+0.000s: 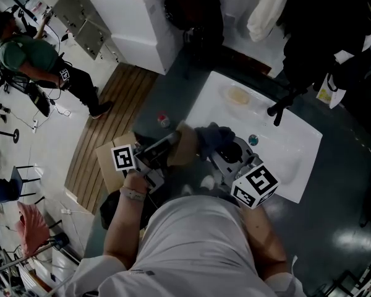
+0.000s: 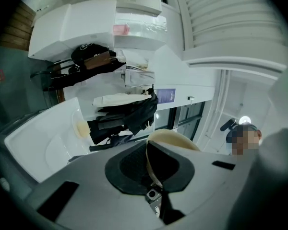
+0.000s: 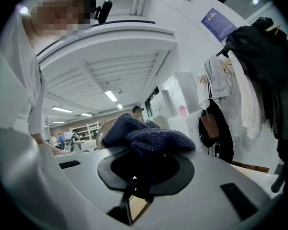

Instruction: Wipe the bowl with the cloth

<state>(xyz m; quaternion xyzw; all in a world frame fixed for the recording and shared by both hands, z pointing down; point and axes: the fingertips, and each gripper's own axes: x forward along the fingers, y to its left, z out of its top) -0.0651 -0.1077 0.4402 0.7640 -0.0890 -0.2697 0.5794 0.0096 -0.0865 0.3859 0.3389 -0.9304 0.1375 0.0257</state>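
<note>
A tan bowl (image 1: 184, 145) is held up on edge in front of the person's chest, over the near rim of the white sink (image 1: 297, 166). My left gripper (image 1: 167, 146) is shut on the bowl's rim; the rim (image 2: 156, 169) runs between its jaws in the left gripper view. My right gripper (image 1: 217, 148) is shut on a dark blue knitted cloth (image 1: 214, 135), which bulges out of the jaws as a wad (image 3: 146, 137). The cloth lies against the bowl's right side. A curved edge of the bowl (image 3: 102, 131) shows just behind the cloth.
The sink holds a yellowish sponge or soap (image 1: 238, 95), a drain (image 1: 253, 140) and a black tap (image 1: 281, 109). Dark coats (image 1: 324, 30) hang behind it. A white cabinet (image 1: 133, 17) stands at the back left. Another person (image 1: 34, 57) stands far left on the floor.
</note>
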